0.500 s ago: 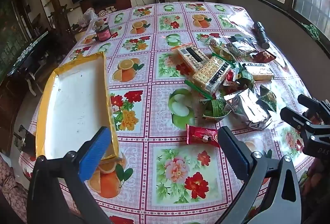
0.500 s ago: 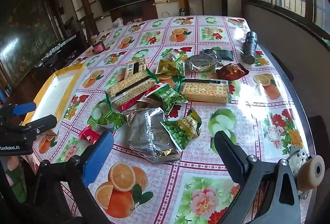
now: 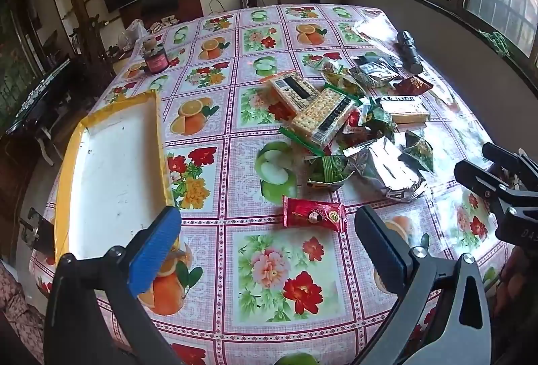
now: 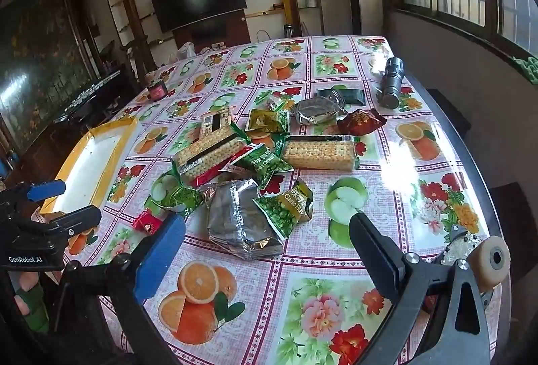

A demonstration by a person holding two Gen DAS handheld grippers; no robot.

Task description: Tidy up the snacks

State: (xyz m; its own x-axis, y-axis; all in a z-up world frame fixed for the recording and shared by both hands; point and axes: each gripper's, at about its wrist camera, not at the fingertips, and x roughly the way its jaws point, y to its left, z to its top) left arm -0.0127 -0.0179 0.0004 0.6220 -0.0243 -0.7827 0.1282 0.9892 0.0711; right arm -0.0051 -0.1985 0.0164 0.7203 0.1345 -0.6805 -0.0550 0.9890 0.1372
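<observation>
Snacks (image 4: 255,163) lie in a loose pile in the middle of the desk (image 3: 285,264), on a cloth printed with fruit and flowers. I see two long cracker packs (image 3: 322,119) leaning on each other at the far left of the pile, and a third cracker pack (image 4: 319,151) lying flat on its right. A crumpled silver bag (image 4: 235,217) is at the near edge of the pile, with a green pea packet (image 4: 289,207) touching its right side. A small red packet (image 3: 312,215) lies alone, a little in front of the pile and just beyond my left gripper (image 3: 269,250). Its jaws are spread wide and hold nothing. My right gripper (image 4: 265,250) hovers over the near side of the desk, with its jaws also spread wide and empty; the silver bag is just beyond them. A white tray (image 3: 111,176) with a yellow rim stands on the left side of the desk, well apart from the pile, and it has nothing inside. A black flashlight (image 4: 391,82) lies near the far right edge, and a small dark jar (image 3: 154,59) stands at the far left.
</observation>
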